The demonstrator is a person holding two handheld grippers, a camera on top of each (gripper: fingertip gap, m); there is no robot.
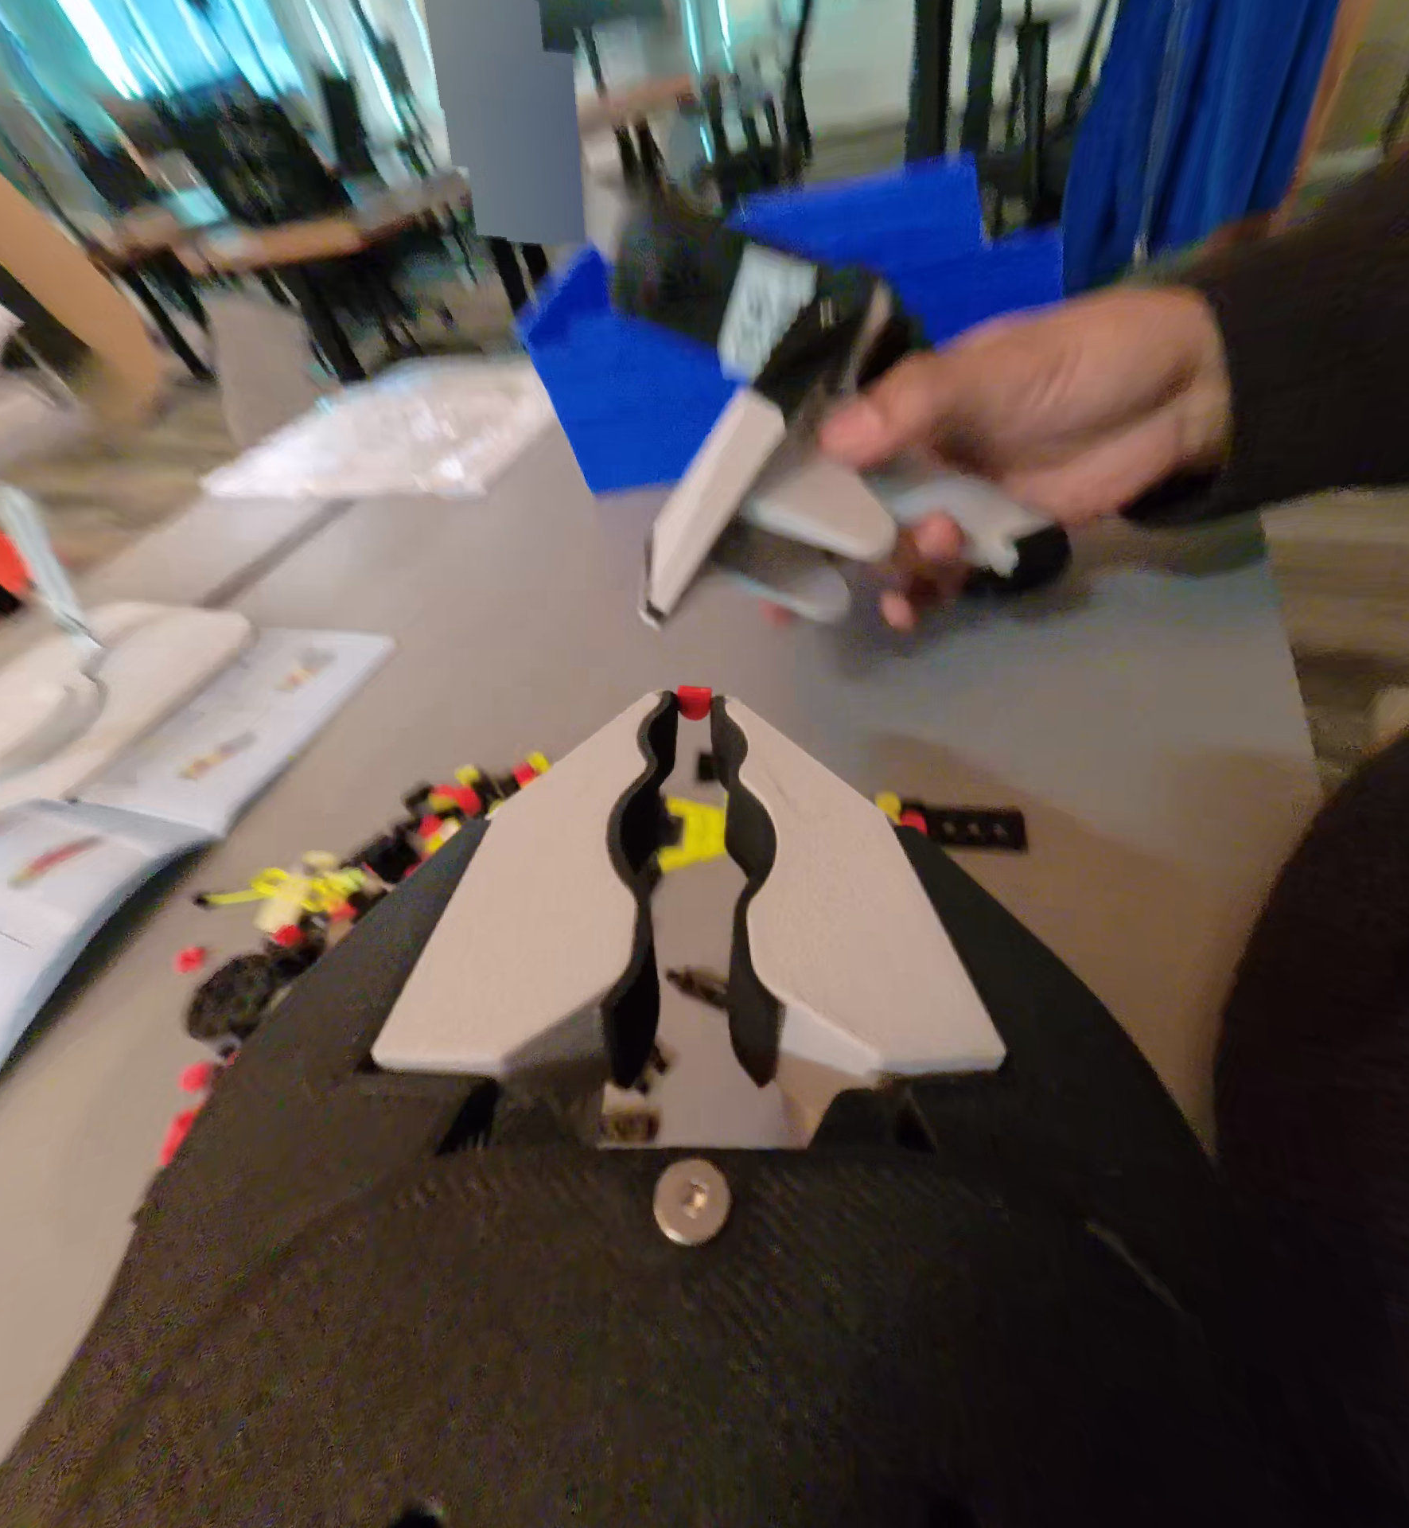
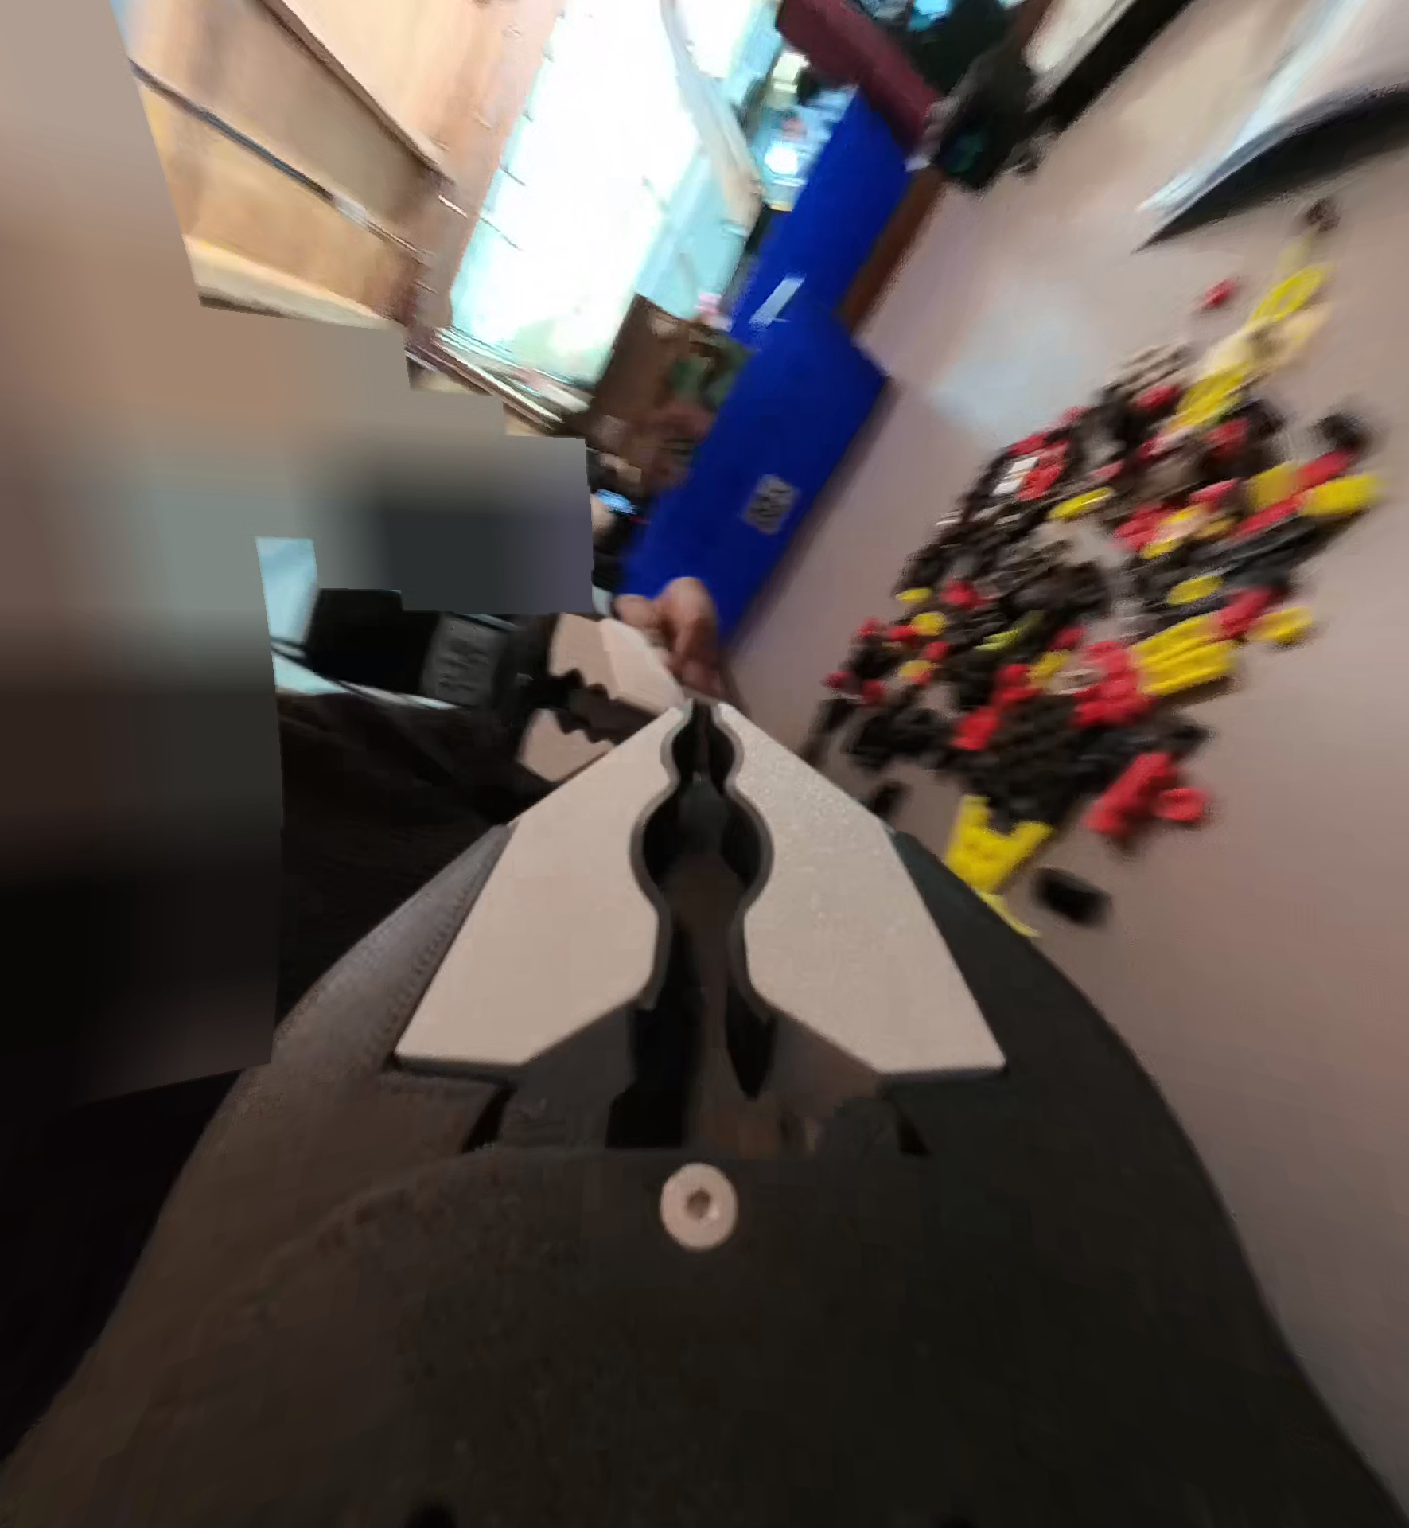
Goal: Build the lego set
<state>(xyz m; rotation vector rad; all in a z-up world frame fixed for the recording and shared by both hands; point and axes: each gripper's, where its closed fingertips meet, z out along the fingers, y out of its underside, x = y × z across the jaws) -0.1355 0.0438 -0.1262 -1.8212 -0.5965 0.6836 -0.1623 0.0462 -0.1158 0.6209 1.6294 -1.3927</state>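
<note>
**Two grippers above a table of loose bricks**

Two handheld grippers work over a grey table (image 1: 973, 703). In the left wrist view, the left gripper (image 1: 692, 704) fills the lower centre of the frame, its grey fingers clamped together on a small red brick (image 1: 693, 699) at their tips. Behind it, left of centre, lies a scattered pile of bricks (image 1: 337, 893) in black, red and yellow, with an open instruction booklet (image 1: 188, 761) at the left edge. In the upper right, a hand (image 1: 1056, 405) holds the right gripper (image 1: 653, 608), tilted downward above the table; a blue bin (image 1: 626, 397) stands behind it.

In the right wrist view, which is blurred, the right gripper's fingertips meet with nothing visible between them. The brick pile spreads across the right half of that frame.
</note>
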